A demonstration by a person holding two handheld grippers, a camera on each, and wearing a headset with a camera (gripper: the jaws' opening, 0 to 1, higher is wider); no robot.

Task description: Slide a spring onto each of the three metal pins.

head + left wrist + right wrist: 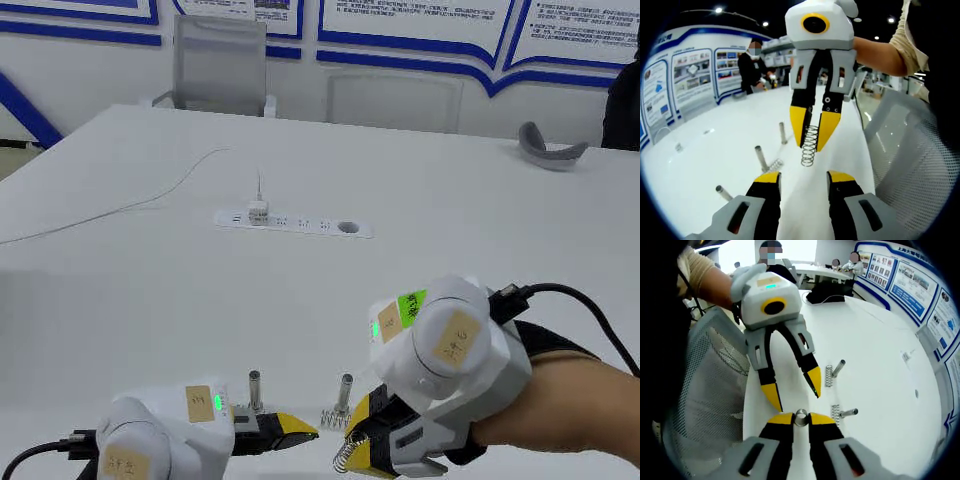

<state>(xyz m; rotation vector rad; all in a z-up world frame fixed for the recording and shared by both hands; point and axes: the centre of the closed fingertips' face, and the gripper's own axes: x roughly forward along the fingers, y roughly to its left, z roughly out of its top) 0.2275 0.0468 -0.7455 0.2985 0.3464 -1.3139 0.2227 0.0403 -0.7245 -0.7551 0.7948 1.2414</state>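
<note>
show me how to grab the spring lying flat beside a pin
Grip the spring across its middle coils, coming from straight above. It lies on its side on the table, close beside the pin, so a low sideways approach would likely hit the pin. The open left gripper is free.

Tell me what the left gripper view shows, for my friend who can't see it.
The right gripper pinches a spring above a white table, near three metal pins. Another spring lies beside a pin; the left gripper is open.
</note>
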